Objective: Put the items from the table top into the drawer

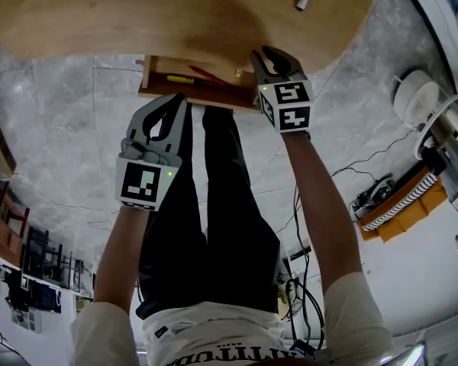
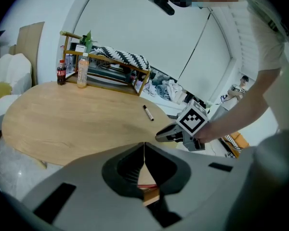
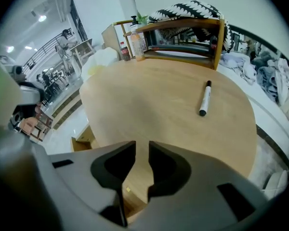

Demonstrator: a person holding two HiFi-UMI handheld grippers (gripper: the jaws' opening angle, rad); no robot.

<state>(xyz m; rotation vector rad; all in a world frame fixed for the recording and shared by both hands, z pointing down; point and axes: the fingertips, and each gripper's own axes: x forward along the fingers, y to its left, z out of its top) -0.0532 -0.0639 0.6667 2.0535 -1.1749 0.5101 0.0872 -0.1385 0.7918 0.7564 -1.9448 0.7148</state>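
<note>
The left tongs [image 2: 144, 146] are pressed together tip to tip, pinching nothing. The right tongs [image 3: 142, 146] stand spread, with only bare wood showing in the gap. Beyond them a marker [image 3: 204, 98], pale-barrelled with dark ends, lies on the oval wooden surface [image 3: 149, 95], well apart from both. The head view shows the open drawer [image 1: 149, 73] under the surface's edge, with a yellow pen [image 1: 182, 78] and a red pen [image 1: 206, 74] inside. The right gripper view shows neither pen. Both gripper views add a wooden rack [image 3: 183, 24] and bottles [image 2: 82, 71] at the far edge.
</note>
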